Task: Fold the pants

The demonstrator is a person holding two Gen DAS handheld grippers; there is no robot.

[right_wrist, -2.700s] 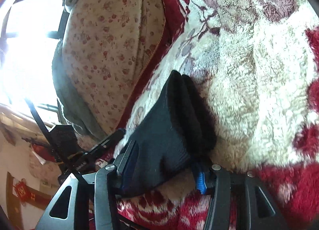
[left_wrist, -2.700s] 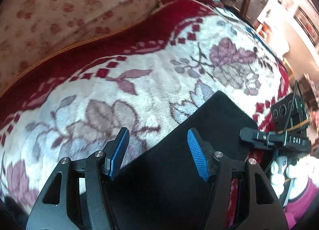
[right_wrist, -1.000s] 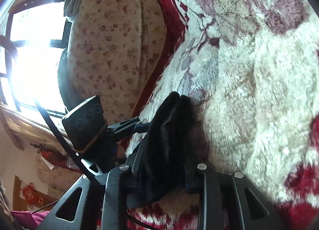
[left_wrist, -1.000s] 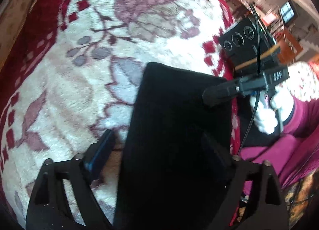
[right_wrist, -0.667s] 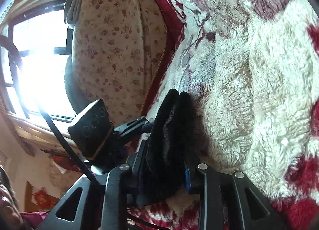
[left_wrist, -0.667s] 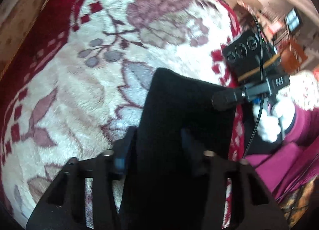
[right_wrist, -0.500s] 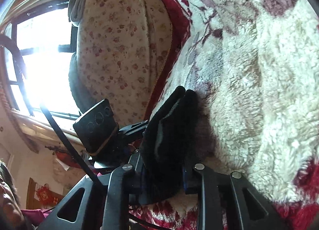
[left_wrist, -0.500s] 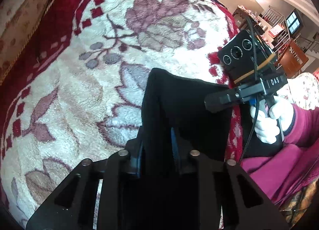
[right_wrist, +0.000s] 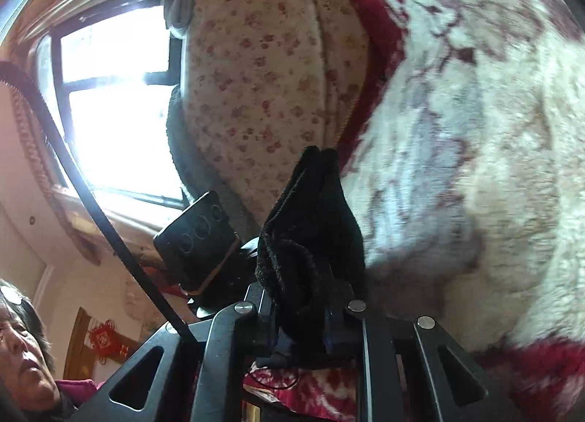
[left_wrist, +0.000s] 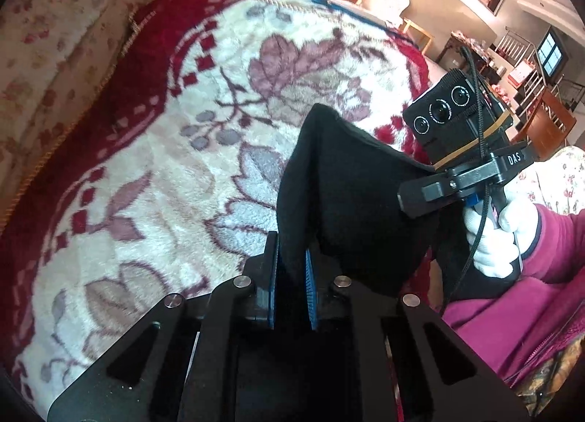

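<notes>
Pants (left_wrist: pixel 351 202) pinched between both grippers' fingers (left_wrist: pixel 310 276), above blanket (left_wrist: pixel 182 166)

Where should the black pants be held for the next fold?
At the two near corners, as now: left claw pinches one bunched edge of the black pants, right claw, closing, has the other. The cloth hangs slack between them, so the lifted edge folds forward.

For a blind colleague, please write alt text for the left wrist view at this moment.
The left gripper is shut on an edge of the black pants, lifted above a cream and red floral blanket. At right, the right gripper, in a white-gloved hand, pinches another edge of the pants, its jaws closing.
</notes>
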